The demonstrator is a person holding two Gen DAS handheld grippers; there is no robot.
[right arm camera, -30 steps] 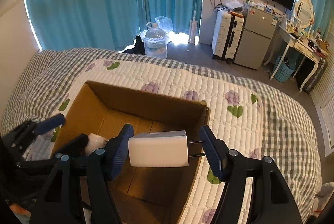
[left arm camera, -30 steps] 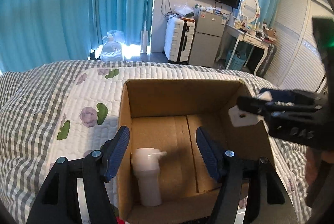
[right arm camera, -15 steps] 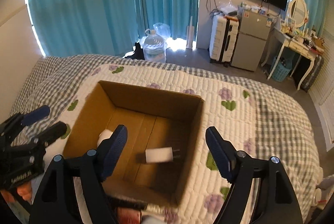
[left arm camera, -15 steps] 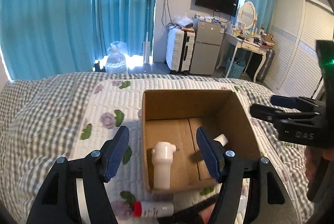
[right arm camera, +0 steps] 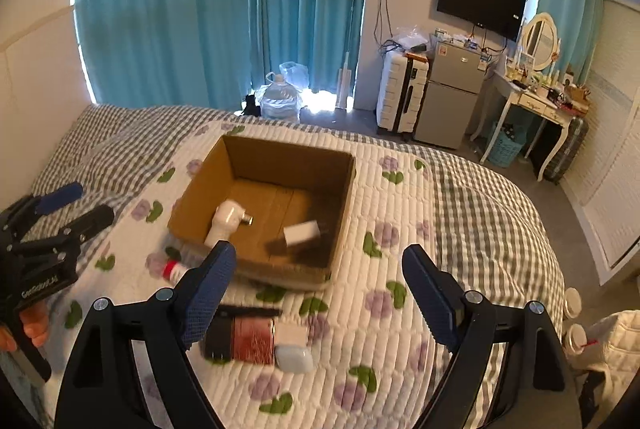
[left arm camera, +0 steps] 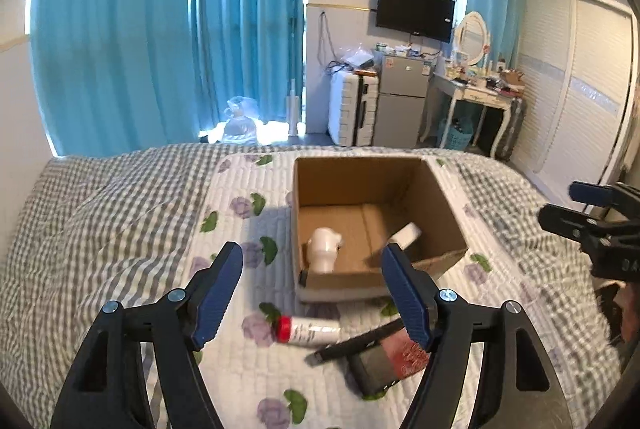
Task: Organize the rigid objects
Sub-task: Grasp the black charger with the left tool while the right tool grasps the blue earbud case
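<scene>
The cardboard box (right arm camera: 262, 213) sits on the quilt (right arm camera: 400, 269), holding a white adapter (right arm camera: 228, 221) and a white charger (right arm camera: 302, 232). Near it lies a red-capped tube (left arm camera: 308, 331), long axis left-right, just beyond the left gripper (left arm camera: 310, 299), the nearer one. Both grippers spread wide, empty. Only the right gripper (right arm camera: 320, 293) view shows the pale case (right arm camera: 294, 357).

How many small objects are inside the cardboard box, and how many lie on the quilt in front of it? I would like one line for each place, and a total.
Inside the brown cardboard box: 2 (white angled plastic nozzle piece, white rectangular charger plug).
On the quilt: 5 (white tube with red cap, black flat bar, dark red rectangular case, white square block, pale blue rounded case).
Total: 7.
</scene>
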